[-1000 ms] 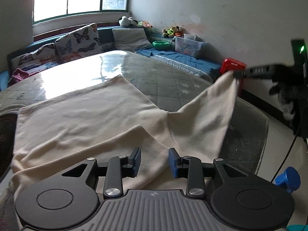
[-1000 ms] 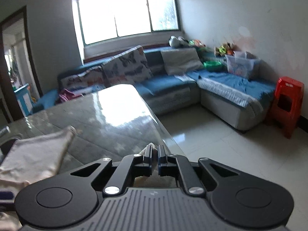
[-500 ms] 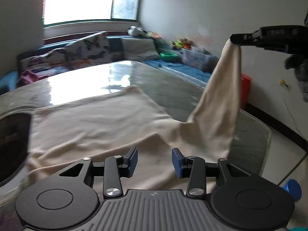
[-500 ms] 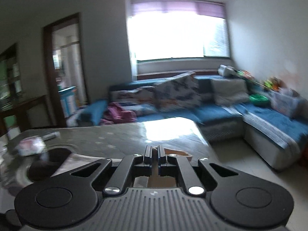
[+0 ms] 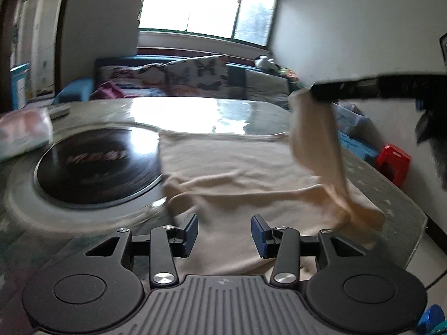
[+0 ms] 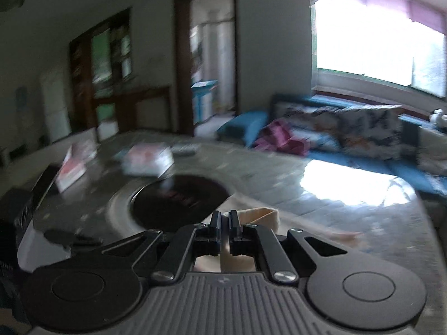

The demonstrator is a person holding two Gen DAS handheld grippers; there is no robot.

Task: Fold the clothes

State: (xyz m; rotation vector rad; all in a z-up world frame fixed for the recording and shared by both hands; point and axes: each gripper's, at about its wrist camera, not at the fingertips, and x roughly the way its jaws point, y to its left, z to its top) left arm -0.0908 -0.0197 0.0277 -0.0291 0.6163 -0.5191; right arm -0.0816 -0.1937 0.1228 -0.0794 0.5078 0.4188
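Observation:
A cream cloth (image 5: 237,167) lies spread on the glass-topped table (image 5: 195,111), its near edge rumpled. My right gripper (image 5: 314,90) reaches in from the right, shut on one corner of the cloth, which hangs from it as a lifted strip. In the right wrist view the same gripper (image 6: 224,217) pinches a fold of the cloth (image 6: 259,215) between closed pads. My left gripper (image 5: 225,233) hovers low over the cloth's near edge. Its jaws are opening; the cloth lies beneath them and the blue pads do not press on it.
A black round turntable (image 5: 95,164) is set in the table left of the cloth. Packets (image 6: 148,162) lie beyond it. The table's rounded edge (image 5: 413,223) is at the right, with a red stool (image 5: 394,164) and a blue sofa (image 5: 195,75) behind.
The right gripper has carried the held corner up and leftward over the cloth. The left gripper's jaws have widened and its view has swung left, bringing the turntable into sight.

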